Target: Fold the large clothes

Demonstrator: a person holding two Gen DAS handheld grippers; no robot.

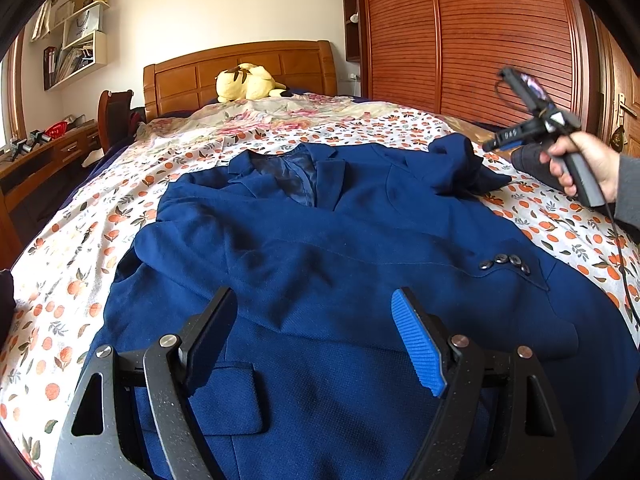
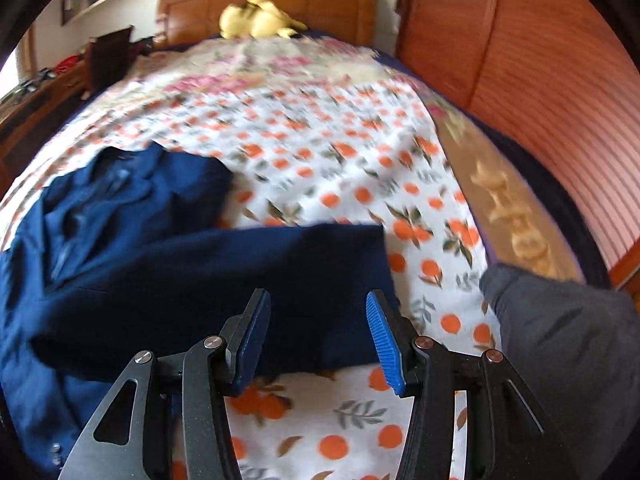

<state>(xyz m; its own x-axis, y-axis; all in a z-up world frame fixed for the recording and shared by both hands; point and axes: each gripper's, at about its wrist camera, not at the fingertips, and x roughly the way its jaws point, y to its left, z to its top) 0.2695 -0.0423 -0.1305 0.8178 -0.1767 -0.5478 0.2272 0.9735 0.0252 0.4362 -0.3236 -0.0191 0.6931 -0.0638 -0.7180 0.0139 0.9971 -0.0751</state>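
Left wrist view: a navy blue jacket [image 1: 312, 240] lies spread face up across a bed covered by a sheet printed with oranges [image 1: 68, 280], filling the centre and lower part of the frame; its collar points toward the wooden headboard [image 1: 240, 68] at upper centre, and one sleeve lies folded across the front with four dark cuff buttons [image 1: 505, 263] at right of centre; the other sleeve sits bunched at upper right. The left gripper [image 1: 314, 344] rises from the bottom edge, its jaws standing wide with nothing between them, hovering over the jacket's lower front beside a pocket flap [image 1: 228, 396]. At the right edge a hand [image 1: 580, 168] holds the right gripper by its handle (only its side shows here). A yellow plush toy [image 1: 248, 84] rests against the headboard; a slatted wooden wardrobe [image 1: 480, 32] fills the upper right.

Right wrist view, blurred: the right gripper [image 2: 318, 336] comes up from the bottom edge, jaws parted about halfway and holding nothing, though the jacket sleeve [image 2: 248, 288] lies just beyond the tips; the jacket's body fills the left side; a dark grey cloth shape [image 2: 560, 336] sits at lower right (what it is cannot be told).
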